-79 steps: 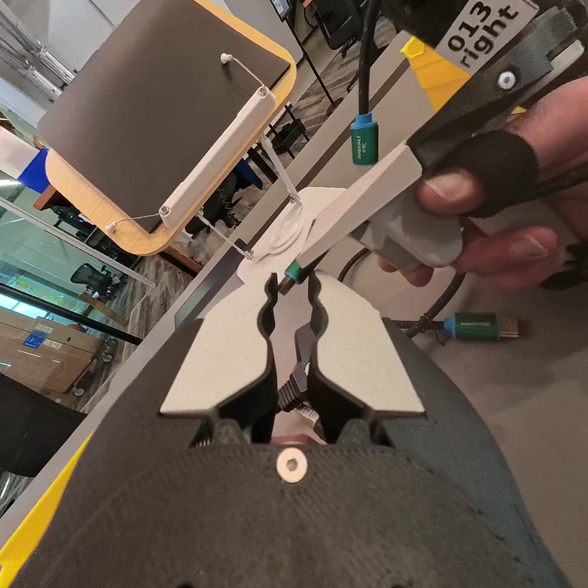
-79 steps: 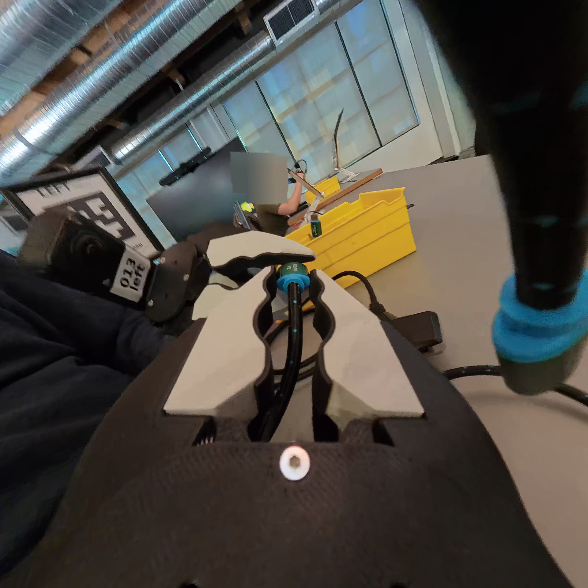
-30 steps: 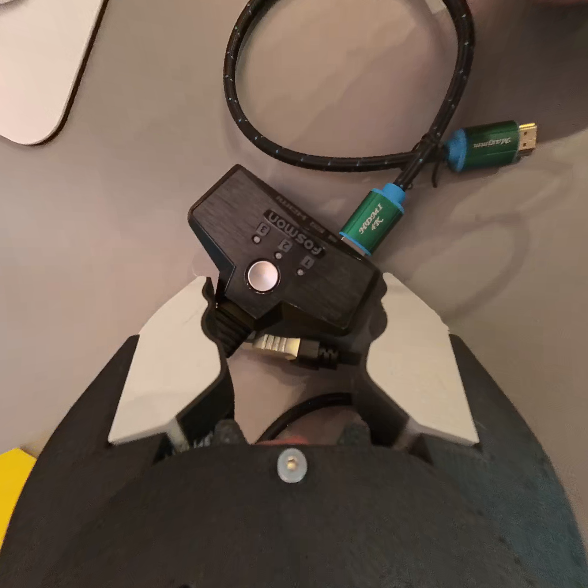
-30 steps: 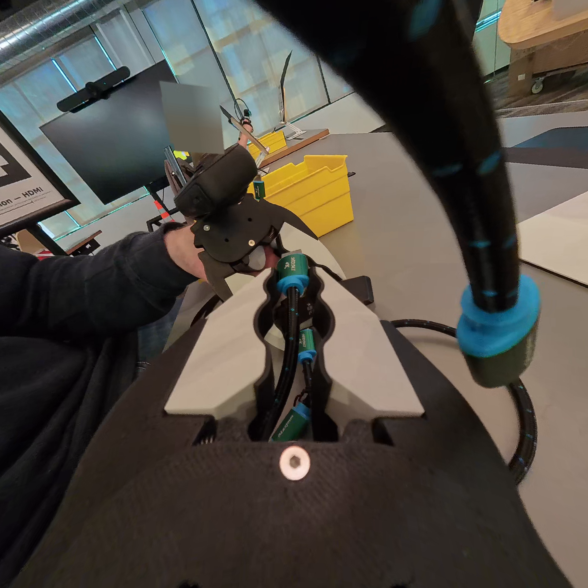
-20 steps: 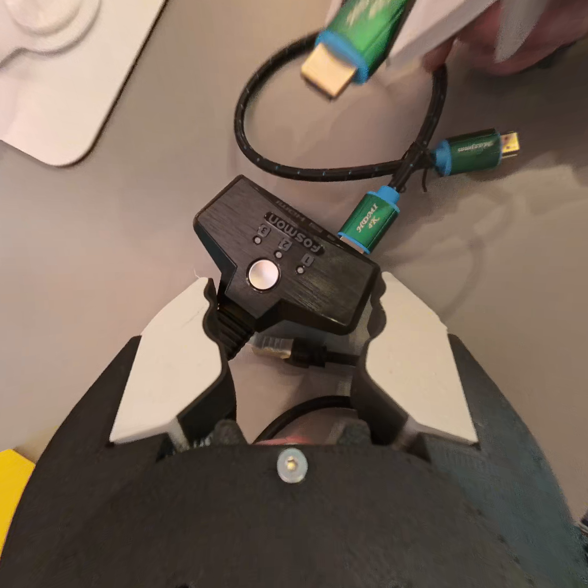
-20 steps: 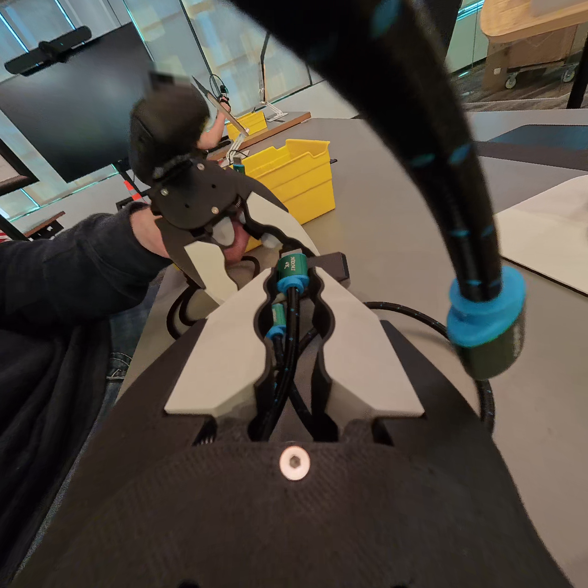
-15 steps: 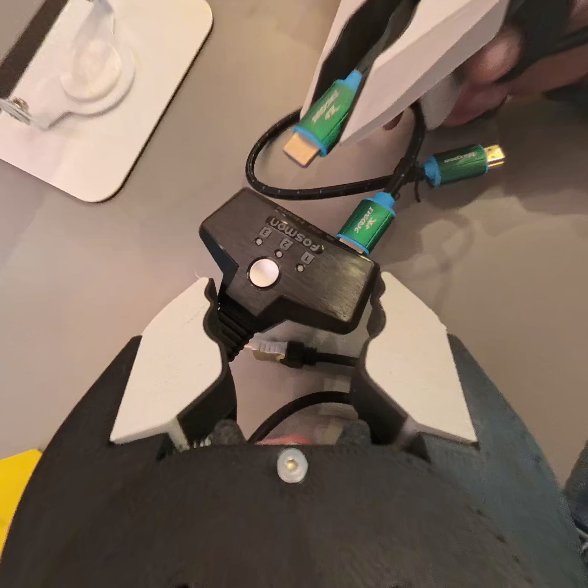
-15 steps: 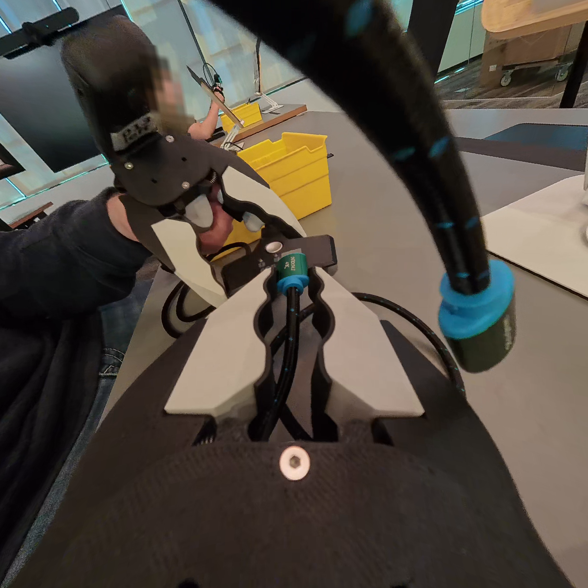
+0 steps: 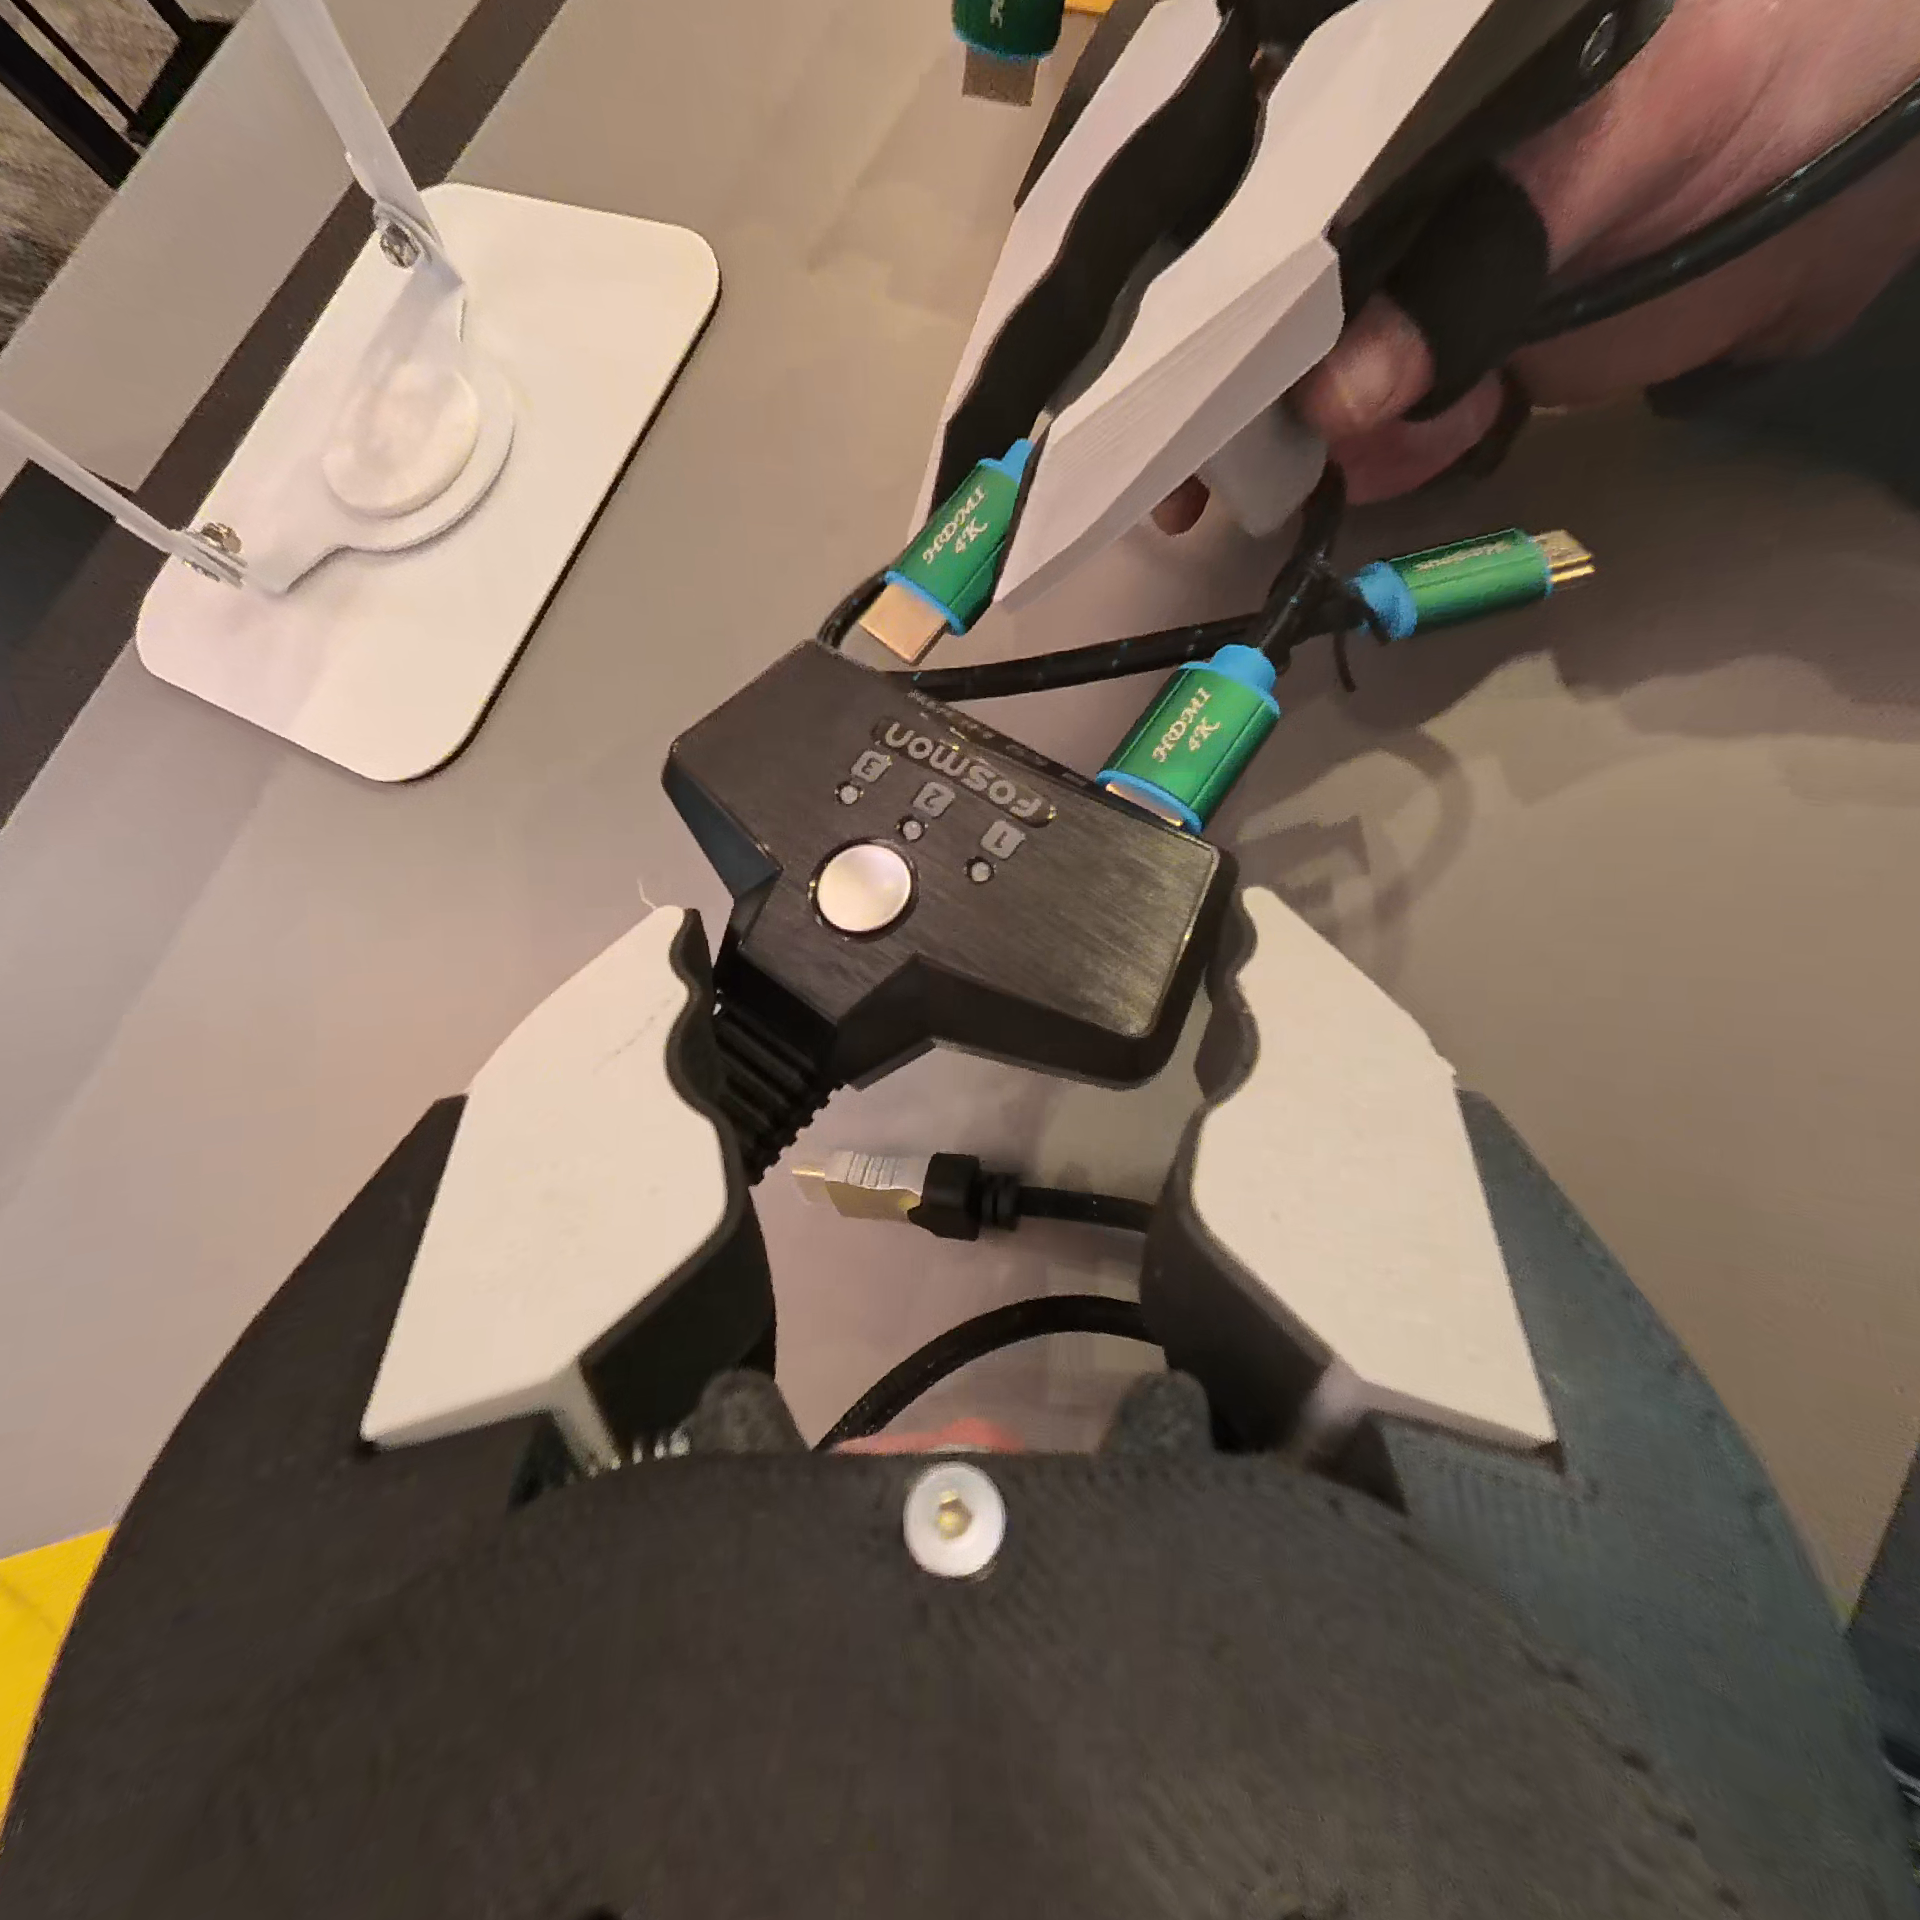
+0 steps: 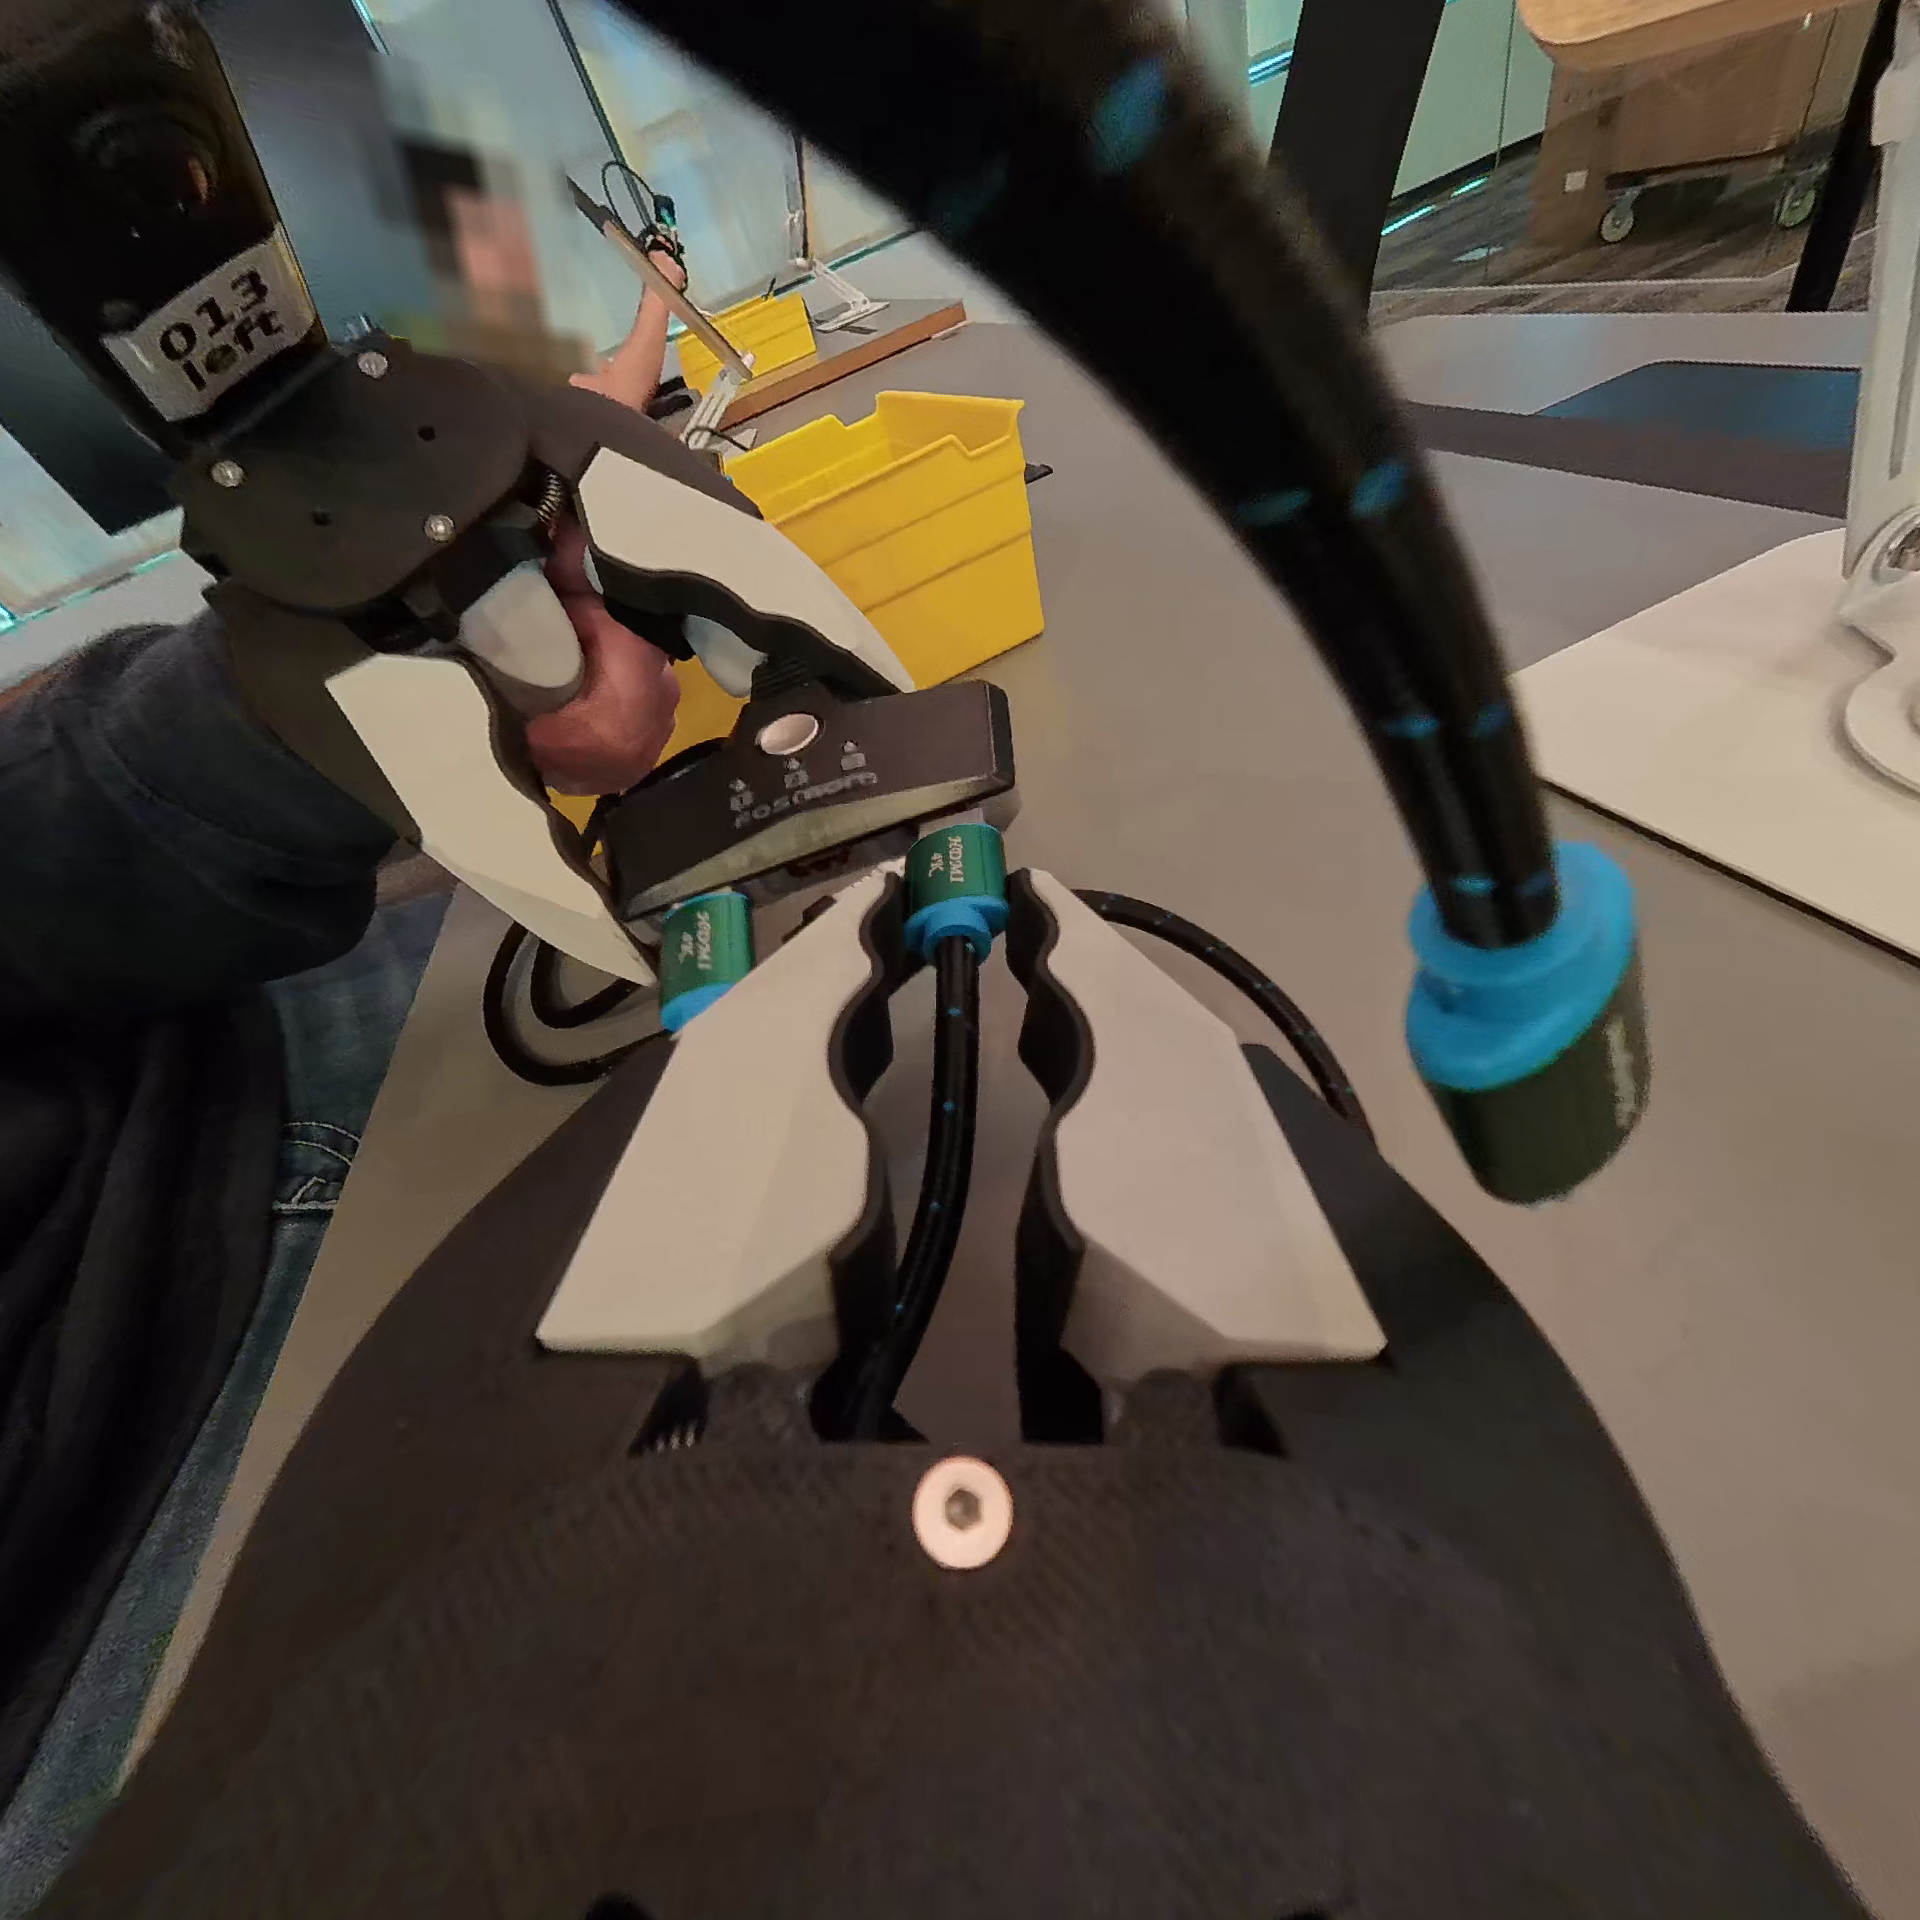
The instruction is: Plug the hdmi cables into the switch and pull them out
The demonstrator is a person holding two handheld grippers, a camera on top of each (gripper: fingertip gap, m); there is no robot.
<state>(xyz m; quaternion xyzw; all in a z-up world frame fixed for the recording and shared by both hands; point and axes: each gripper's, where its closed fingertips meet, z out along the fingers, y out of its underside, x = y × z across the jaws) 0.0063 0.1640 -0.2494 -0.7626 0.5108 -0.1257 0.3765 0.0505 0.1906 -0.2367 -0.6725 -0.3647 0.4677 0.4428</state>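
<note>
Left wrist view: the switch (image 9: 966, 883), a black box, sits centre frame on the grey table (image 9: 1558, 935), clamped across its near end by the left gripper (image 9: 961, 956), jaws wide apart and pressing both sides. Judged purpose: brace the box so a plug can be pushed in w/o it sliding.

One green plug (image 9: 1184, 753) is already seated in the far edge at right. A second plug (image 9: 940, 566) hangs just above the far left corner, gold tip down toward the ports, not yet in. The right gripper (image 9: 1023, 499), upper centre, is clenched on that cable right behind the plug collar; a grip this close to the tip should keep it stiff for insertion. A third plug (image 9: 1475, 587) lies loose on the table at right. A black pigtail connector (image 9: 883, 1190) lies between the left jaws, below the switch.

Right wrist view: same plug (image 10: 951, 873) at the jaw tips, nearly touching the switch edge (image 10: 810, 800); yellow bin (image 10: 914, 520) beyond.

Vs 0.5 s ago: the held plug is lower and closer to the port edge; switch position and left grip unchanged. Lamp base (image 9: 416, 488) upper left, clear of the work.
</note>
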